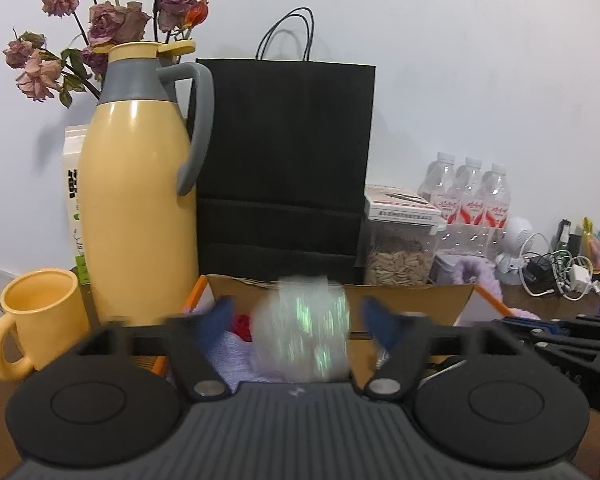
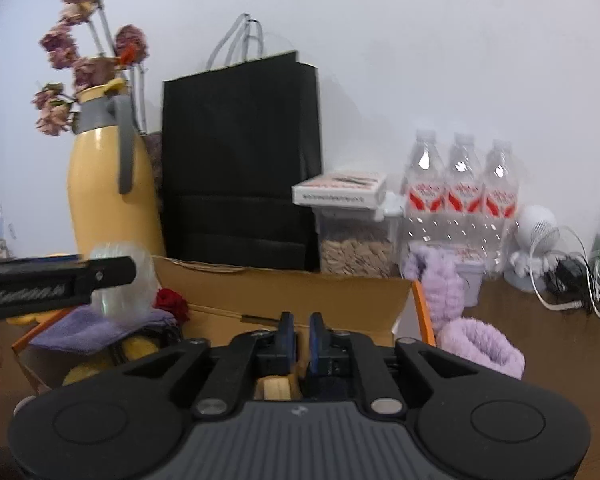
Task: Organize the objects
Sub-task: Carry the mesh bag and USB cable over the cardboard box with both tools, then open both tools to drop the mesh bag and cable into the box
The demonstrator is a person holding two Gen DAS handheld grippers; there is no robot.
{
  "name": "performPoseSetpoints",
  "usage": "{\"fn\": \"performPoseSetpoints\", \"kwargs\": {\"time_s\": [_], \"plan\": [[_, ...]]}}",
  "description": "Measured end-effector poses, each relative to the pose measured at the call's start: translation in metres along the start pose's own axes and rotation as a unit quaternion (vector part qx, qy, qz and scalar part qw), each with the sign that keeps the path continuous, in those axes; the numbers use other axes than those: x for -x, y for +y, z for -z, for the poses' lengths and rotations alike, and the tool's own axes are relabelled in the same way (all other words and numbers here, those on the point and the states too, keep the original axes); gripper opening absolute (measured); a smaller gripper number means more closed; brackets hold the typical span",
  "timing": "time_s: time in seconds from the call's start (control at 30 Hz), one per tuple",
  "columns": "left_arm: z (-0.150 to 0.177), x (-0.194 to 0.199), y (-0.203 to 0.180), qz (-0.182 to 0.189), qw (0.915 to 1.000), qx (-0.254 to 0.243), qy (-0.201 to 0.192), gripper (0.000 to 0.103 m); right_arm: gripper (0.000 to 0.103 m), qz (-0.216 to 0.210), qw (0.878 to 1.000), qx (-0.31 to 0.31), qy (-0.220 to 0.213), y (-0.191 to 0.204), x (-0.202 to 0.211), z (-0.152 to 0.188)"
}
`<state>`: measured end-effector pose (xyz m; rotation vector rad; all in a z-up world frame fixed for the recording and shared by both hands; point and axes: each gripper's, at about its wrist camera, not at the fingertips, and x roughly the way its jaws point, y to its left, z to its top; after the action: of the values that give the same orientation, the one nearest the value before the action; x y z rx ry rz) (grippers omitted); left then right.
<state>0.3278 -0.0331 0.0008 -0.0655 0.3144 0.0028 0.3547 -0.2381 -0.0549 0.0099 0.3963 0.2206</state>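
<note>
The brown bench (image 1: 540,294) carries a yellow jug (image 1: 136,208), yellow mug (image 1: 40,316), black bag (image 1: 284,168), cardboard box (image 2: 300,292) and, far right, water bottles (image 2: 460,188).

Three water bottles (image 2: 462,184) at two o'clock, one black bag (image 2: 240,160) at twelve, one yellow jug (image 1: 140,184) and one mug (image 1: 36,316) at nine, one box (image 2: 284,292).

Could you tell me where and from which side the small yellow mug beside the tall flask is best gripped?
Grip the small yellow mug by its rim wall, coming from above with one finger inside the open mouth and one outside. It stands upright with its mouth open upward. Its loop handle faces lower left, and the tall yellow flask crowds its right side, so a sideways approach looks tighter.
</note>
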Motion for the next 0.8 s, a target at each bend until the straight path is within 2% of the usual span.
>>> {"fn": "performPoseSetpoints", "kwargs": {"time_s": [0.03, 0.07, 0.1, 0.13, 0.2, 0.5, 0.8], "plan": [[0.001, 0.001, 0.0, -0.004, 1.0, 0.001, -0.008, 0.103, 0.043, 0.0, 1.0, -0.006, 0.004, -0.002, 0.0, 0.0], [0.002, 0.003, 0.0, -0.008, 0.9999, 0.002, -0.014, 0.103, 0.056, -0.001, 1.0, -0.01, 0.004, -0.003, 0.001, 0.0], [0.003, 0.003, 0.0, -0.009, 0.9999, 0.002, -0.015, 0.103, 0.079, -0.001, 1.0, -0.012, 0.0, -0.003, 0.002, 0.0], [0.002, 0.004, 0.0, -0.008, 0.9999, 0.002, -0.014, 0.103, 0.094, -0.003, 1.0, -0.011, -0.004, -0.002, 0.004, 0.0], [0.002, 0.005, 0.0, -0.011, 0.9998, 0.003, -0.016, 0.103, 0.103, -0.005, 1.0, -0.008, -0.015, -0.001, 0.008, -0.001], [0.003, 0.009, 0.001, -0.018, 0.9996, 0.008, -0.021, 0.103, 0.103, 0.0, 1.0, 0.005, -0.022, 0.007, 0.012, 0.0], [0.013, 0.021, 0.004, -0.023, 0.9994, 0.009, -0.025, 0.103, 0.103, 0.018, 0.998, 0.022, -0.047, 0.019, 0.029, 0.002]]}}
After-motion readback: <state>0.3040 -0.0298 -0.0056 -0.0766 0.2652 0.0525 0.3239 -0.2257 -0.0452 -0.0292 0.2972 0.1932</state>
